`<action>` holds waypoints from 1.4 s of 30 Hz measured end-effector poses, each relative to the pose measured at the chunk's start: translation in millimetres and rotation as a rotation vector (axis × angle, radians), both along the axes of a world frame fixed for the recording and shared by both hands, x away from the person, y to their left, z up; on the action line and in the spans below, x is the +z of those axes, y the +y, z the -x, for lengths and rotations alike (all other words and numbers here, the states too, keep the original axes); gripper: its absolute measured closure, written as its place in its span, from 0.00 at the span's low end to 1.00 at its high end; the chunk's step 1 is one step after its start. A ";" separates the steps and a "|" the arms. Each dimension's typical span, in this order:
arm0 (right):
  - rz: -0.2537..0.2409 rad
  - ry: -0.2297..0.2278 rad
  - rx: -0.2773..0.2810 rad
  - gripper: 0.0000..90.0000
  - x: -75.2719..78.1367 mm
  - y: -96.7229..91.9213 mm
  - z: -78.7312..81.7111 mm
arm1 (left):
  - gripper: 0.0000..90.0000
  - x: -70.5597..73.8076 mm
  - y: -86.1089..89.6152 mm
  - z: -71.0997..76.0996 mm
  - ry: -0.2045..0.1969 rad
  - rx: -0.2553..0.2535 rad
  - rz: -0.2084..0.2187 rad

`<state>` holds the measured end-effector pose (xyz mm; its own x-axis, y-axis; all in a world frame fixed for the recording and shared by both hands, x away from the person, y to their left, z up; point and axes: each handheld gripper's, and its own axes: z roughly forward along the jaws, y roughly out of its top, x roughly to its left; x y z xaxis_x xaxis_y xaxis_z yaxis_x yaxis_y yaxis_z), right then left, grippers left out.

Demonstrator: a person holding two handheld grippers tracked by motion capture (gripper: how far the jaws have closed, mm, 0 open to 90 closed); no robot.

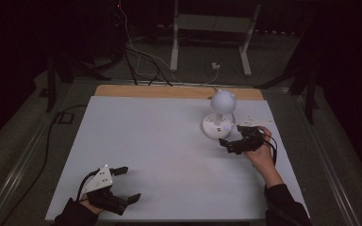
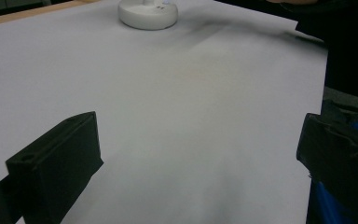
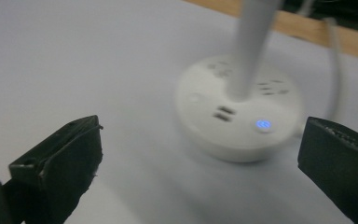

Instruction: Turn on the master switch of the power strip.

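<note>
Nearest, at the table's near left edge, the left gripper rests, jaws wide and empty. At far right, the right gripper, jaws also spread and empty, sits just beside the white desk lamp, whose base button glows blue; seemingly nothing is grasped yet.

No text, label, brand or number can be read anywhere. The one sign is a small blue light glowing on the white round lamp base.

White lamp with blue light, white table, black fingers.
</note>
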<state>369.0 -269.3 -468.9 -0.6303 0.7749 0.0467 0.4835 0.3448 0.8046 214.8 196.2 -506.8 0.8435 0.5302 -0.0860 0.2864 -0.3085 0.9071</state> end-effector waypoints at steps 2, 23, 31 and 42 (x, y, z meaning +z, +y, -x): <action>-0.002 0.005 0.019 0.00 0.2 1.7 3.3 | 0.00 0.0 0.0 0.0 0.000 -0.001 0.001; -0.045 0.035 0.143 0.00 -11.4 20.2 51.6 | 0.00 1.1 0.6 1.2 -0.007 -0.006 0.002; -0.031 0.049 0.169 0.00 -18.6 18.1 73.4 | 0.00 1.4 0.7 1.6 -0.010 -0.008 -0.001; -0.010 0.038 0.187 0.00 -30.5 6.5 101.6 | 0.00 1.5 0.3 2.3 -0.011 -0.009 -0.004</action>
<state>267.4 -262.8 -499.3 -0.7606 0.6441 0.0807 0.4422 0.4232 0.7908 212.5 196.5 -505.3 0.8493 0.5225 -0.0747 0.2735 -0.3147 0.9089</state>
